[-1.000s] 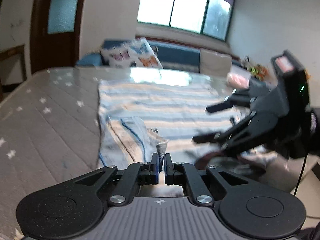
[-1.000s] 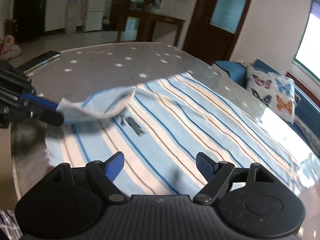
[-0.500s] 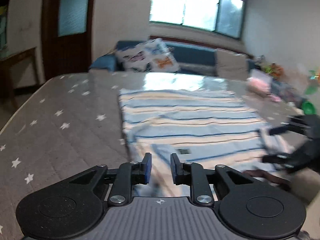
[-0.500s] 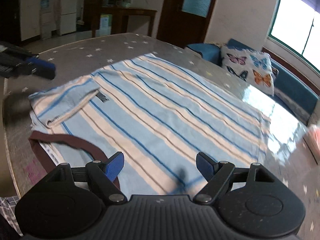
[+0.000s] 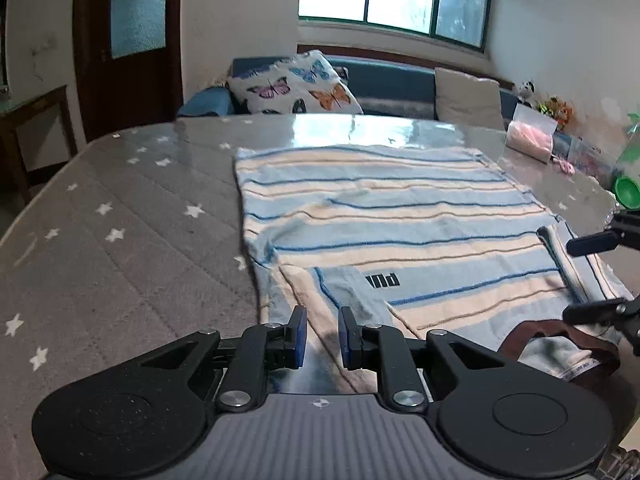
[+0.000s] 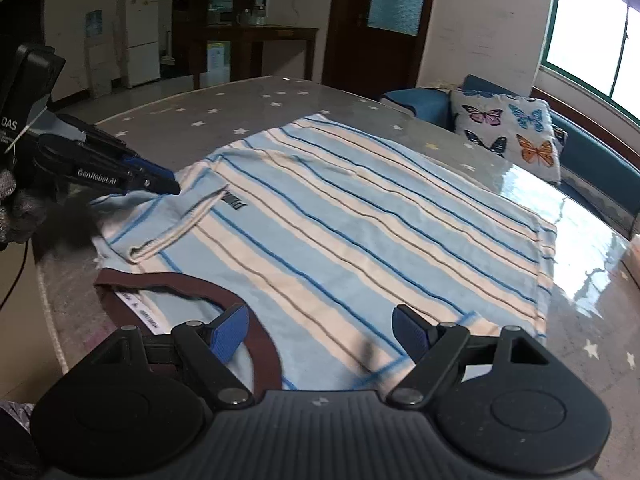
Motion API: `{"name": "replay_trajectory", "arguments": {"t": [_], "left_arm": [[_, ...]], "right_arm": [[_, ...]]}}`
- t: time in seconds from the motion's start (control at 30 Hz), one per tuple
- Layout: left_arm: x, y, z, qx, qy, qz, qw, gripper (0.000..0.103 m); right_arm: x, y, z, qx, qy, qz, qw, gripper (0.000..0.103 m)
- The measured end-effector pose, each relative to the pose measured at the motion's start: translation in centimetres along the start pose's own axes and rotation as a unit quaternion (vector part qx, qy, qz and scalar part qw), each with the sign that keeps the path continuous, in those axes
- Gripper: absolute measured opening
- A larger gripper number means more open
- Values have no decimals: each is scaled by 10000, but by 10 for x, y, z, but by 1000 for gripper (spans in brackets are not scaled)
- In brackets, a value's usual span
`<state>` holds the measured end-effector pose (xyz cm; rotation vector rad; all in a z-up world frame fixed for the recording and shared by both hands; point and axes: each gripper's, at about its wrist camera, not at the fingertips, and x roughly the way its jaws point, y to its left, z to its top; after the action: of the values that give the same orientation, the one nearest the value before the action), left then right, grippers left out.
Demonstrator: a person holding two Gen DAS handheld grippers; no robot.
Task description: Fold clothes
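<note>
A light-blue T-shirt [image 5: 400, 216] [image 6: 360, 220] with cream and blue stripes lies flat on the grey star-patterned table cover [image 5: 120, 220]. Its left sleeve [image 5: 320, 288] [image 6: 176, 220] is folded in over the body, and the dark brown collar [image 6: 192, 284] faces the near edge. My left gripper [image 5: 322, 334] [image 6: 160, 182] hovers at that sleeve's edge, jaws slightly apart with nothing pinched between them. Over the shirt's shoulder beside the collar, my right gripper [image 6: 320, 328] [image 5: 580, 278] stands wide open and holds nothing.
A blue sofa with a butterfly cushion [image 5: 292, 88] stands beyond the table's far edge. A pink bag [image 5: 530, 138] and a green object [image 5: 626, 192] sit at the far right. A gloved hand [image 6: 16, 208] holds the left gripper. The table's near edge runs just under the collar.
The left gripper has let go of the sleeve, which now lies folded on the shirt, and has drawn back to its edge. The right gripper stayed open and shifted sideways.
</note>
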<state>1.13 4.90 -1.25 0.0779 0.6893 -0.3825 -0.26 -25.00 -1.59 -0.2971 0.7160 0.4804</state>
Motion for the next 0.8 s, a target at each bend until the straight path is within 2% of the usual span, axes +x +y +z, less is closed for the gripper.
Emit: {"name": "replay_trajectory", "arguments": {"t": [0.1,0.2,0.47,0.6,0.77,0.8], "left_arm": [[-1,1,-3,12,37,32,10000,19],[-3,4,-3,-46,54,83,9999,19],[-7,8,-3,-78,-23,56,10000,19],[-7,12,-3,-114,-52,50,9999,19],[-4,12,-5,-69,-20,4,10000,19],[-2,12,-6,-63,5,10,10000,19]], "right_arm": [[4,9,6,-49,-55,273,9996,79],[12,21,15,-112,-51,649,9978,70],[38,71,42,-494,-43,1611,9857,36],[55,89,49,-528,83,1746,9832,26],[62,97,46,-423,278,1787,9826,4],[60,96,45,-417,266,1767,9830,4]]}}
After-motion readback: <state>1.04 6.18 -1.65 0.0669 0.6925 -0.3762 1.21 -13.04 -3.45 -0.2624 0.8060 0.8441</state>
